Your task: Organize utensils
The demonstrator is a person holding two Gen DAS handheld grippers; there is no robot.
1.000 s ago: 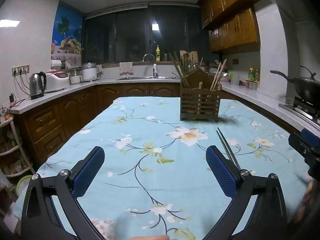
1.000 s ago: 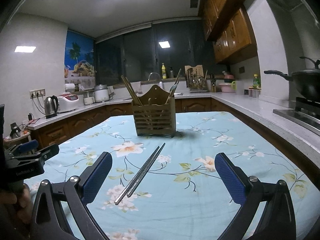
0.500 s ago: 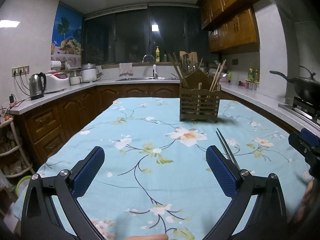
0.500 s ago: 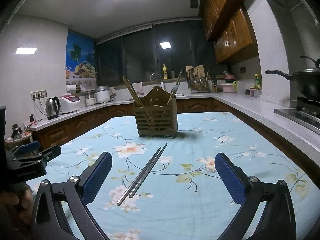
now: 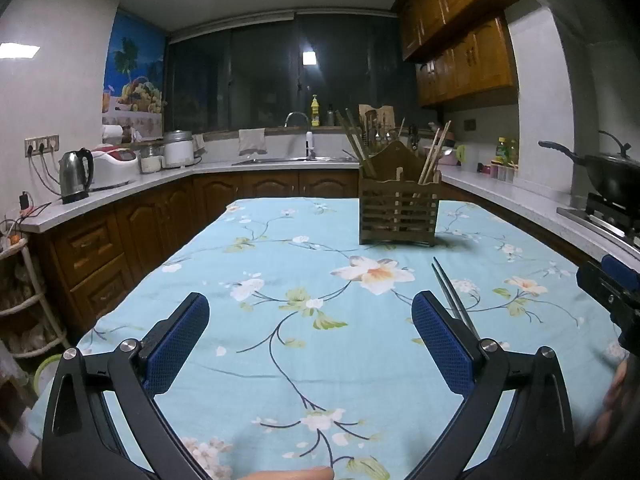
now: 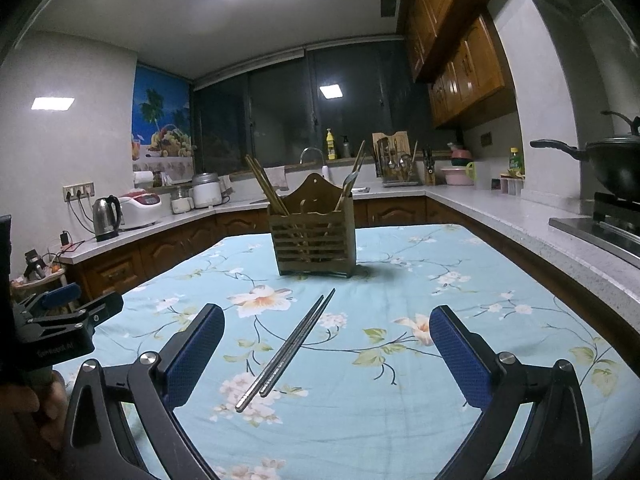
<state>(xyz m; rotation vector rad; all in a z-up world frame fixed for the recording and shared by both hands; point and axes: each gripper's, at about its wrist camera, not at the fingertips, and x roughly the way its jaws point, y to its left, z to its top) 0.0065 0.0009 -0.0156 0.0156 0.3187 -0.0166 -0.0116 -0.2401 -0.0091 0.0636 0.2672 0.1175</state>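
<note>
Hovering with both sets of jaws spread and empty, we judge the steel chopsticks (image 6: pixel 288 350) mid-bench thin, stiff, slippery; pinch both mid-length for the wooden holder (image 6: pixel 312 240).

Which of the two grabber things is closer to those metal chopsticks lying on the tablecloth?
Right. The metal chopsticks lie between the open fingers of the right gripper. The left gripper, also open, has them just outside its right finger.

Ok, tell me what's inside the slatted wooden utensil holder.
The slatted wooden utensil holder holds wooden chopsticks leaning left and a metal spoon on the right. Their lower ends are mostly hidden behind the slats.
</note>
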